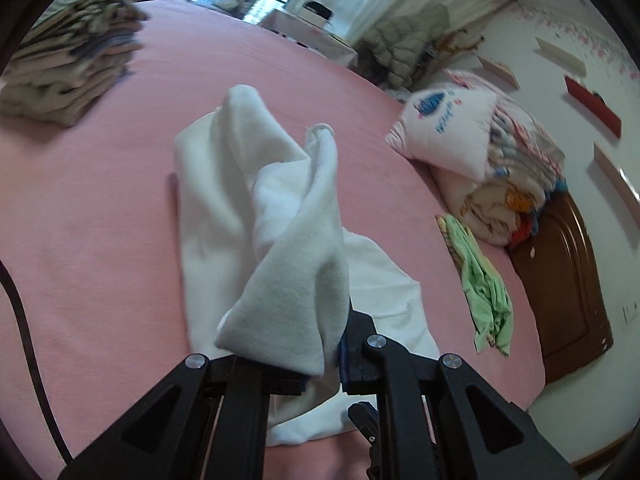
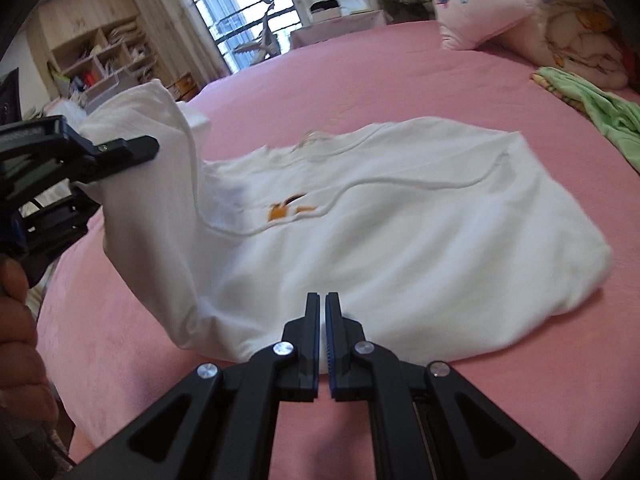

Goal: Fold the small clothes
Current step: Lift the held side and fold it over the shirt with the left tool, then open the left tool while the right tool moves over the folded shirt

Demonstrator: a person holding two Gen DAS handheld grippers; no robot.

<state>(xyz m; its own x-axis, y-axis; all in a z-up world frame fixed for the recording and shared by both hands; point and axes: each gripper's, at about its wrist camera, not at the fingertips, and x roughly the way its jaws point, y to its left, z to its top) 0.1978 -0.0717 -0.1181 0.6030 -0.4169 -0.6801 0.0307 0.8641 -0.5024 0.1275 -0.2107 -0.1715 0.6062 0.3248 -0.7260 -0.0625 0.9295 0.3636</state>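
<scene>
White shirt [image 2: 400,232] sprawls across centre frame on the pink bed [image 2: 400,84]; the left gripper [image 2: 86,138], at left edge, clamps one raised sleeve. Right gripper [image 2: 323,300], lower centre, has jaws closed at the shirt's near hem.
</scene>
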